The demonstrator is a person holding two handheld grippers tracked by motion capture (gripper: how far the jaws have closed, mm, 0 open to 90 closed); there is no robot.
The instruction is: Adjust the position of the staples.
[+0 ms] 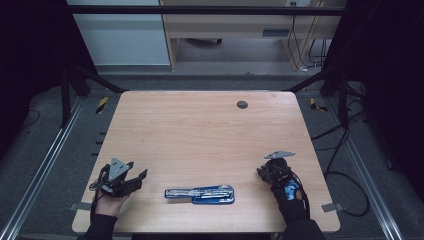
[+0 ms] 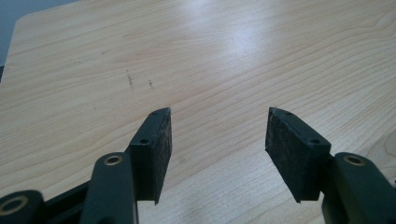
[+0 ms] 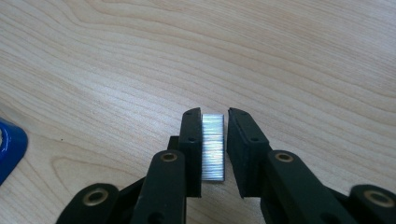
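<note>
Staple strip (image 3: 213, 147): one silvery block of joined staples, lying between the jaws of the right gripper (image 3: 214, 116) near the right front corner of the table (image 1: 200, 125). It sits against the left pad (image 3: 196, 149); a thin gap shows on the other side, so whether it is firmly pinched I cannot tell.

Stapler (image 1: 200, 194): blue body, swung open so its metal rail lies exposed, flat along the front edge at the middle, well apart from both grippers. Its blue end (image 3: 9, 147) shows at the left of the right gripper view.

Left gripper (image 2: 217, 135): jaws spread wide and holding nothing, over bare wood near the left front corner.

Other fittings: a dark round plug (image 1: 242, 104) near the far edge; grey floor and cables beyond.

Risks, as a judgement: the strip is brittle and smooth, so a one-sided or uneven squeeze could snap it or let it slide out when lifted; the unheld stapler could shift when the strip is fed into its rail.

Markings: no brand, label or writing can be read.
</note>
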